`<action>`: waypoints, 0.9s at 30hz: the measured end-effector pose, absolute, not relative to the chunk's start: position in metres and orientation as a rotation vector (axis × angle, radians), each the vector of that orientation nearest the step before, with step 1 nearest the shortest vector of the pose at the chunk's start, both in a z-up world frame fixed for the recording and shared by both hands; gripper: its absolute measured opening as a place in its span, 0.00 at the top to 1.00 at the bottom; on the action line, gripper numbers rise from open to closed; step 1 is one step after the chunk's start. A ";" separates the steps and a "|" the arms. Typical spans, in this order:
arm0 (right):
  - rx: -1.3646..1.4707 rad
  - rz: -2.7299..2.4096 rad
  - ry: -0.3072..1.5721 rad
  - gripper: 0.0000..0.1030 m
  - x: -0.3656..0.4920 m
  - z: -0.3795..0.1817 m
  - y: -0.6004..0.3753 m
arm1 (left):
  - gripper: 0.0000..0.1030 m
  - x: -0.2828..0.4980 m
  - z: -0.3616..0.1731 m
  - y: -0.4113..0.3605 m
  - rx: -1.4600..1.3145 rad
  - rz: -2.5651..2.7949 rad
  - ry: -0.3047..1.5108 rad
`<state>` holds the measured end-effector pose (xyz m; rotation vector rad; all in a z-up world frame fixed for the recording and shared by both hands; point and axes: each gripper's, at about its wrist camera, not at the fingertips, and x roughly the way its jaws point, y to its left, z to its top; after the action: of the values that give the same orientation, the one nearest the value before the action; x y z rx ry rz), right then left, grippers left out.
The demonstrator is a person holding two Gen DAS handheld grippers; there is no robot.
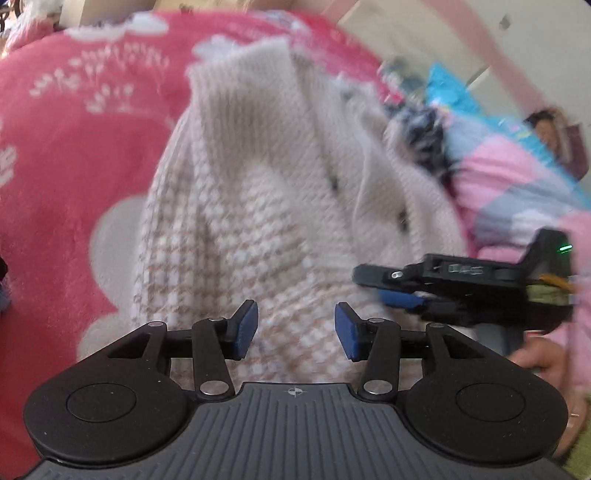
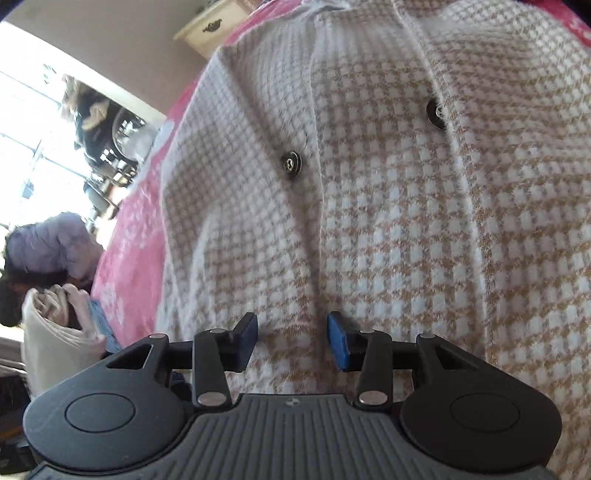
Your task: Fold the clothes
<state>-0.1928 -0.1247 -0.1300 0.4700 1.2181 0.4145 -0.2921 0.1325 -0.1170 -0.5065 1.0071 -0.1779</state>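
A cream and tan houndstooth knit cardigan (image 1: 258, 221) lies rumpled on a pink blanket (image 1: 74, 147). It fills the right wrist view (image 2: 388, 221), where two dark metal snap buttons (image 2: 291, 164) show on its front. My left gripper (image 1: 295, 330) is open and empty, close over the cardigan's lower part. My right gripper (image 2: 291, 339) is open and empty, just above the cardigan's front. In the left wrist view the right gripper (image 1: 391, 288) comes in from the right at the cardigan's edge.
The pink blanket with white cloud shapes (image 2: 129, 258) covers the surface. A pink and blue patterned bundle (image 1: 509, 173) lies at the right. A pile of folded pale clothes (image 2: 55, 325) sits at the left beside a dark-haired person (image 2: 40, 251). A cream cabinet (image 2: 210, 26) stands behind.
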 end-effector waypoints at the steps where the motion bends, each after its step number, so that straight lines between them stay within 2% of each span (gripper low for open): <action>1: 0.472 0.411 1.225 0.58 -0.193 -0.131 -0.124 | 0.56 -0.289 -0.121 0.129 -0.475 -0.167 1.042; 2: 0.472 0.408 1.230 0.58 -0.193 -0.131 -0.124 | 0.56 -0.284 -0.127 0.126 -0.446 -0.156 1.088; 6: 0.397 0.414 1.231 0.74 -0.196 -0.123 -0.109 | 0.59 -0.277 -0.142 0.129 -0.506 -0.158 1.145; 8: 0.343 0.423 1.221 0.81 -0.200 -0.117 -0.101 | 0.74 -0.275 -0.144 0.133 -0.536 -0.187 1.136; 9: 0.329 0.427 1.216 0.82 -0.202 -0.115 -0.098 | 0.74 -0.274 -0.145 0.134 -0.547 -0.201 1.134; 11: 0.331 0.440 1.216 0.84 -0.204 -0.112 -0.092 | 0.80 -0.273 -0.146 0.137 -0.556 -0.228 1.127; 14: 0.344 0.473 1.213 0.84 -0.210 -0.102 -0.084 | 0.82 -0.275 -0.144 0.145 -0.561 -0.227 1.126; 20: 0.360 0.560 1.250 0.84 -0.232 -0.106 -0.063 | 0.83 -0.294 -0.115 0.173 -0.510 -0.255 1.112; 27: 0.321 0.565 1.275 0.85 -0.237 -0.117 -0.059 | 0.83 -0.310 -0.133 0.183 -0.450 -0.211 1.145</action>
<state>-0.2373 -0.0594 -0.1172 0.3213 1.2745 0.5645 -0.3099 0.1834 -0.1331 -0.4504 1.1451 -0.2111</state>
